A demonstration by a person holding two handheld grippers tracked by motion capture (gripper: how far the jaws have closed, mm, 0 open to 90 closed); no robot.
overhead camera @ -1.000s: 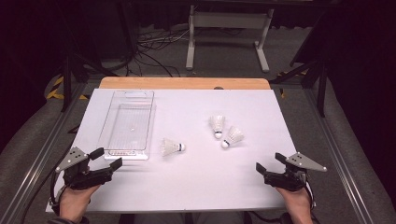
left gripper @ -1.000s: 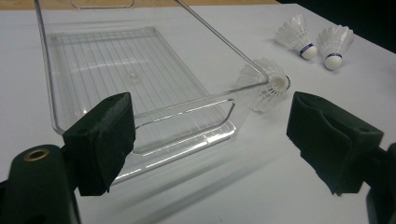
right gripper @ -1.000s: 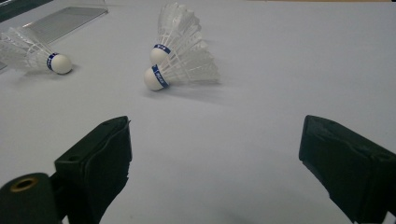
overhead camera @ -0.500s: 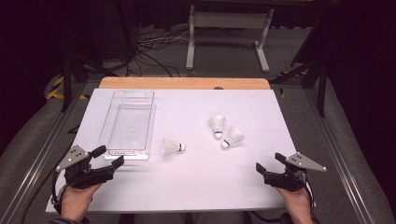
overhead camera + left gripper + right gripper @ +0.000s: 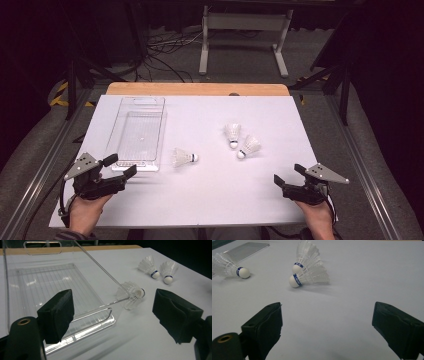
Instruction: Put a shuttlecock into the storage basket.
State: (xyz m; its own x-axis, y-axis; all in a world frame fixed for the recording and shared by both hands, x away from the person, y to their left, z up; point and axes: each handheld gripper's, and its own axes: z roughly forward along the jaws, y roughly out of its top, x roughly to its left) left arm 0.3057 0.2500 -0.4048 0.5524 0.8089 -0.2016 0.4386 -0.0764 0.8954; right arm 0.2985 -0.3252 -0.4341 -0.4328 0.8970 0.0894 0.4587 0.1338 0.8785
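On the white table (image 5: 210,200), the left tool (image 5: 121,167) rests at 7 o'clock with jaws spread wide and nothing between them, just beside the near end of the clear ribbed plastic tray (image 5: 137,135). A white feathered shuttlecock (image 5: 182,158) lies at the tray's 3 o'clock corner. The right tool (image 5: 286,176) sits at 5 o'clock, jaws likewise spread. Two more white shuttlecocks (image 5: 241,140) lie touching, toward 1 o'clock of centre.

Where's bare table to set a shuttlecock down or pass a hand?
Free: the near strip between left gripper and right gripper, and the gap from the lone shuttlecock to the shuttlecock pair. Crowded: between the clear tray and the lone shuttlecock.
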